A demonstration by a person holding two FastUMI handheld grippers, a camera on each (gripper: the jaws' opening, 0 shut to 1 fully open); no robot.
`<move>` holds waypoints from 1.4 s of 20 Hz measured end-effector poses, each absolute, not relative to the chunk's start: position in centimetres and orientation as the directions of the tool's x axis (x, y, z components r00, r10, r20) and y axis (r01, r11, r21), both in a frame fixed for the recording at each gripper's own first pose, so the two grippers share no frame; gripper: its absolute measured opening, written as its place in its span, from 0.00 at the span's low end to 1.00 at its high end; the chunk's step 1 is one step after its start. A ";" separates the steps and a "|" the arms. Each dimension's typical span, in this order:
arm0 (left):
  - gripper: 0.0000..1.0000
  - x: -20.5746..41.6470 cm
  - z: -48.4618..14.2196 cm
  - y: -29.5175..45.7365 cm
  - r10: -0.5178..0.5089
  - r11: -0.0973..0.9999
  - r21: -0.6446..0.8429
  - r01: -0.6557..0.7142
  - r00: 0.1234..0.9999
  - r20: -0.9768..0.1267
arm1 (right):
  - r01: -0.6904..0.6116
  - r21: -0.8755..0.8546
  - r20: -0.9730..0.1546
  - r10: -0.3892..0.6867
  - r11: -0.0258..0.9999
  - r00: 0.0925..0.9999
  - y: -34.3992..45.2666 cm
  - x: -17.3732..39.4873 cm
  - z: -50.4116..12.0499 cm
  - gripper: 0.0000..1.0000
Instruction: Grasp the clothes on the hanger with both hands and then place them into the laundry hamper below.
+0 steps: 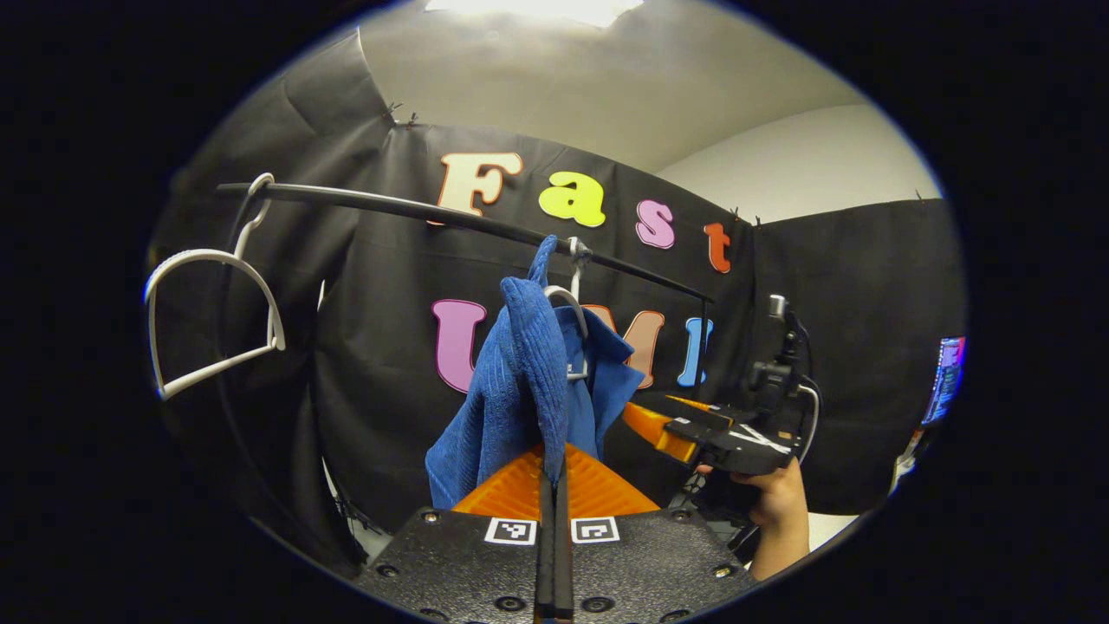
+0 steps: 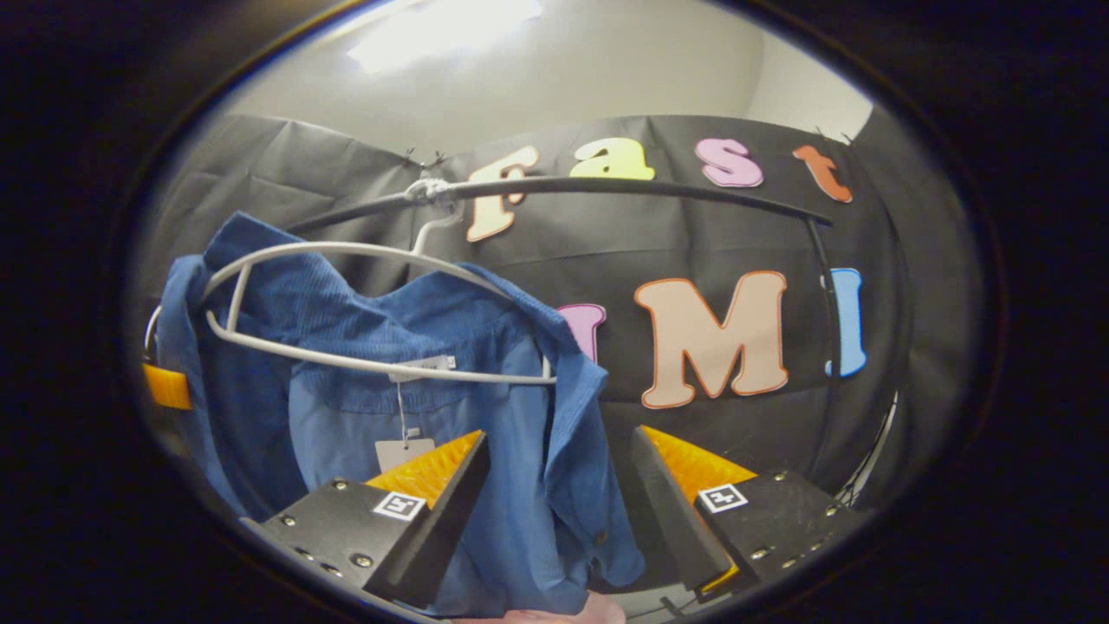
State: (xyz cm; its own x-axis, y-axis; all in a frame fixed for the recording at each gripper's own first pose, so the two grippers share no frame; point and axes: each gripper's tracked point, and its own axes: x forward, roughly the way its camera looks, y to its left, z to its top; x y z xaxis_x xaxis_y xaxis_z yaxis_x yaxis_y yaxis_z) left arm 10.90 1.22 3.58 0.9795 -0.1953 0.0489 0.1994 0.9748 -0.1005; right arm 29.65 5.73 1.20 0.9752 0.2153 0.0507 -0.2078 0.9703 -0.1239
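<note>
My left tongs pinch the blue shirt hanging on its white hanger from the rail, right tongs gape around its front edge; pulling unevenly could snag the hanger.

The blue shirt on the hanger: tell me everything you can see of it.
The blue shirt looks like finely ribbed cloth, with a collar, a neck label, a paper tag on a string and buttons along its front edge. It hangs bunched and askew on a white hanger hooked over the black rail. The left gripper is shut on a fold of it. The right gripper is open, its fingers to either side of the front edge, not pressing.
</note>
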 end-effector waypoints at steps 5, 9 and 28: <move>0.00 11.7 2.3 2.1 -0.143 0.989 -0.038 0.144 0.989 0.038 | -0.127 -0.154 -0.014 0.126 0.980 0.992 5.6 37.1 -0.3 0.93; 0.00 11.5 2.1 2.3 -0.143 0.989 -0.033 0.145 0.989 0.041 | -0.087 -0.130 -0.042 0.082 0.988 0.996 6.3 39.5 -0.5 0.71; 0.00 10.8 4.7 4.1 -0.093 0.996 -0.006 0.093 0.994 0.057 | -0.077 -0.182 0.128 0.101 0.980 0.987 3.9 39.4 4.7 0.03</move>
State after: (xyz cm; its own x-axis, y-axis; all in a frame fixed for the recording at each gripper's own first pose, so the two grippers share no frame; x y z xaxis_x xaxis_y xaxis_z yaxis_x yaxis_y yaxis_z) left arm 10.81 4.09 4.74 0.9940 -0.0928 0.0574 0.0933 0.9956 -0.0061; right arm 39.42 3.94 4.67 0.9866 0.1010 0.1283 -0.0768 0.9804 -0.1817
